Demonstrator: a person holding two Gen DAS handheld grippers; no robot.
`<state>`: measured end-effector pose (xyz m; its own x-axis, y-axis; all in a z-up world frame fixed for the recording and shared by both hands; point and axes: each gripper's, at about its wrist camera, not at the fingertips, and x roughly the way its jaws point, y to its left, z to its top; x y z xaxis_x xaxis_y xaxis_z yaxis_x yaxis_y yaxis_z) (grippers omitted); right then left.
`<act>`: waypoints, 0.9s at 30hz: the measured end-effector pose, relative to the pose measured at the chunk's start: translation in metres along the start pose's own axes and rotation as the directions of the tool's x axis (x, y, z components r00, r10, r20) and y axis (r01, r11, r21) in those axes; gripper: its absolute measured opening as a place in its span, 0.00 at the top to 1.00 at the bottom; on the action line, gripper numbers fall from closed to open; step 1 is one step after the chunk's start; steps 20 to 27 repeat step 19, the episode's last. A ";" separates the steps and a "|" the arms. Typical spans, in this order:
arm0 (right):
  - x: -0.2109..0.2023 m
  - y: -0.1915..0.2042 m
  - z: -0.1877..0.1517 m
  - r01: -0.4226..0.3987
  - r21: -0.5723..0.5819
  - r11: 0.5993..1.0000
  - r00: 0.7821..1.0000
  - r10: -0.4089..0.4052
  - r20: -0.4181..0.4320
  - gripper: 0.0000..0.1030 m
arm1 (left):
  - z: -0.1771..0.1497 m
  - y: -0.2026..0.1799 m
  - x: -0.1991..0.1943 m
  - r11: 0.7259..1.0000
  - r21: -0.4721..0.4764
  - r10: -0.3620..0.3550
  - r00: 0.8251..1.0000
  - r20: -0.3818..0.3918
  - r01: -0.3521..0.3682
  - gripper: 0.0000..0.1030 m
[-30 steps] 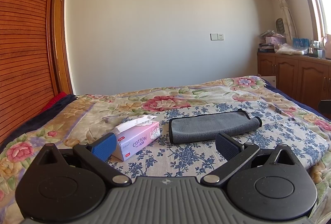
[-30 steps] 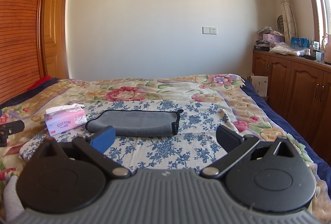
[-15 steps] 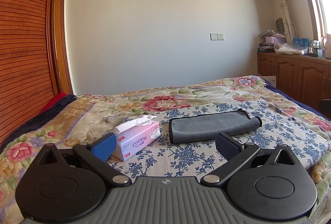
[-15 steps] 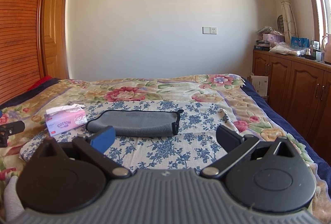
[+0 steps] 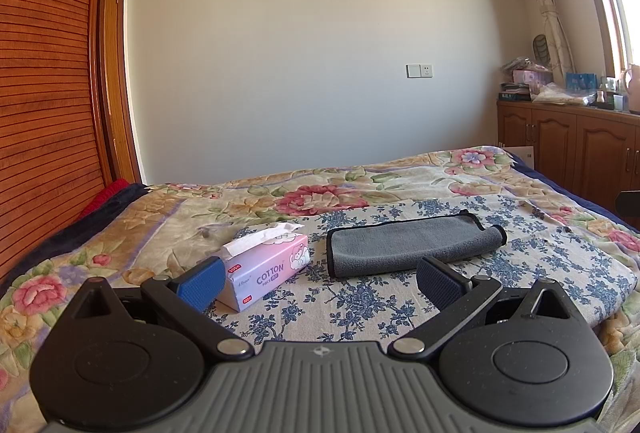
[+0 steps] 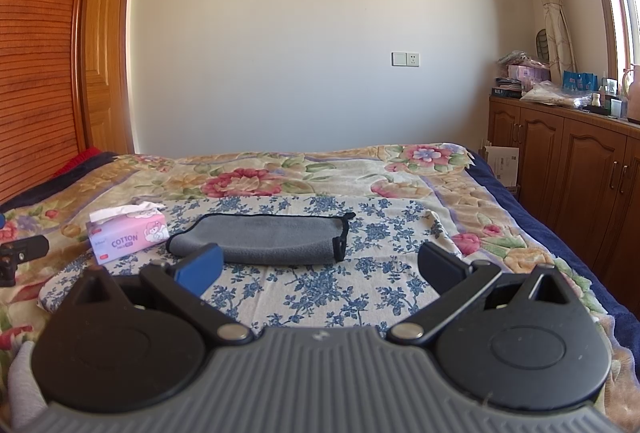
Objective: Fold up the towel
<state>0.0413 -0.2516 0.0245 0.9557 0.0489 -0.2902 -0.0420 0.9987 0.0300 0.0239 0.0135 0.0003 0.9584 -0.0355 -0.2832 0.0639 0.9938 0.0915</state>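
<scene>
- My left gripper point(image 5: 320, 283) is held above the near part of the bed point(image 5: 280, 193); its fingers point(image 5: 200, 283) are spread wide with nothing between them.
- My right gripper point(image 6: 319, 269) is likewise held over the bed, fingers point(image 6: 199, 269) wide apart, nothing in their hold.
- Grey towel point(image 5: 412, 243) lies flat on the blue-flowered cloth point(image 5: 360, 305), already doubled over into a long strip with a dark bound edge.
- In the left wrist view the towel's rolled-looking fold is at its right end; in the right wrist view the towel point(image 6: 268, 239) sits ahead, between my two right fingers, its dark-edged short end to the right.
- Neither pair of fingers touches the towel; it lies beyond the tips in both views.
- Pink tissue box point(image 5: 268, 271) marked COTTON stands just left of the towel, apart from it, with a white tissue poking out of the top.
- In the left wrist view the box sits just beyond my left gripper's blue finger pad.
- The blue-flowered cloth is spread over a larger quilt with big pink roses.
- Wooden cabinets point(image 6: 560, 161) run along the right wall, their top cluttered with boxes and bottles.
- Slatted wooden door panel point(image 5: 44, 93) at far left; a wall switch point(image 5: 420, 71) on the plain back wall.
</scene>
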 end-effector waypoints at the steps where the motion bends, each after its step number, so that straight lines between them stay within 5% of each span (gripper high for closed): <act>1: 0.000 0.000 0.000 0.000 0.000 1.000 1.000 0.000 0.000 0.00 | 0.000 0.000 0.000 1.000 0.000 0.000 1.000 -0.001 0.000 0.00; 27: -0.001 0.001 0.002 0.003 0.003 1.000 1.000 -0.003 0.002 0.00 | 0.000 -0.001 0.000 1.000 0.003 0.000 1.000 0.000 0.000 0.00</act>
